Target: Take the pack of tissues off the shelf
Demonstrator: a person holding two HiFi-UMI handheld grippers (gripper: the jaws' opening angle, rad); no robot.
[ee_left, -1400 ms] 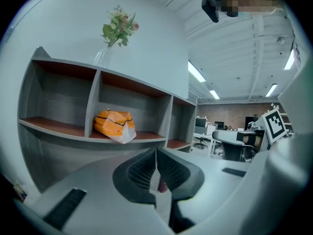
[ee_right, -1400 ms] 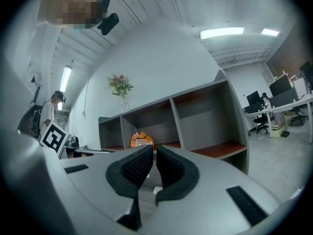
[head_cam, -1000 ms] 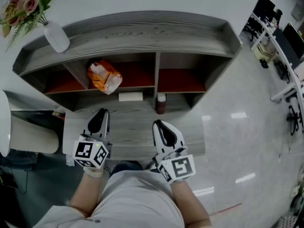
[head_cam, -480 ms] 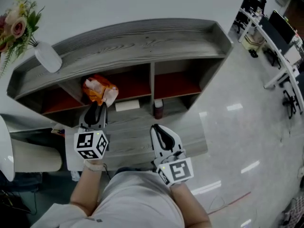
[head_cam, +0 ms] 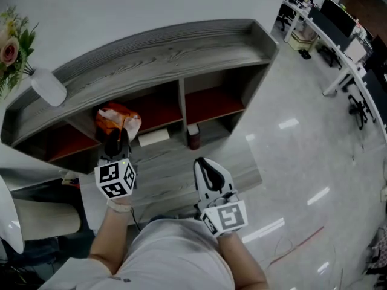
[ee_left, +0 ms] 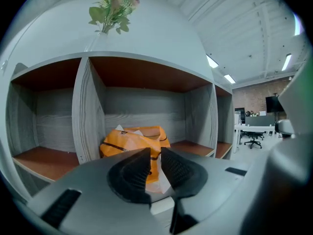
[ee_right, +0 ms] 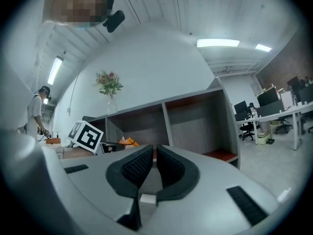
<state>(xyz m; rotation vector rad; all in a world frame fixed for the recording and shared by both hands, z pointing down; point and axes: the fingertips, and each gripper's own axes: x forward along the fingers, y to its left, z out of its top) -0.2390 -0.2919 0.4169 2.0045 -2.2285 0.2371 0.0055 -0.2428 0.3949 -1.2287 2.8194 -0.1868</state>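
The pack of tissues (head_cam: 118, 119), orange and white, lies in the middle bay of the grey shelf (head_cam: 157, 47). In the left gripper view the pack of tissues (ee_left: 133, 137) sits straight ahead, just beyond the fingertips. My left gripper (head_cam: 113, 139) reaches to the front of that bay. The left gripper (ee_left: 155, 156) is closing its jaws, with a narrow gap still showing and nothing between the pads. My right gripper (head_cam: 207, 167) hangs back over the lower ledge. The right gripper (ee_right: 153, 152) has its jaws together on nothing.
A white box (head_cam: 153, 137) and a dark red bottle (head_cam: 193, 138) stand on the ledge in front of the bays. A vase of flowers (head_cam: 47, 87) stands on the shelf top at left. Office desks (head_cam: 329, 32) fill the far right. A person (ee_right: 39, 112) stands far left.
My left gripper has moved forward from the ledge up to the orange pack. The right gripper has stayed about where it was. The head view has swung to the right.
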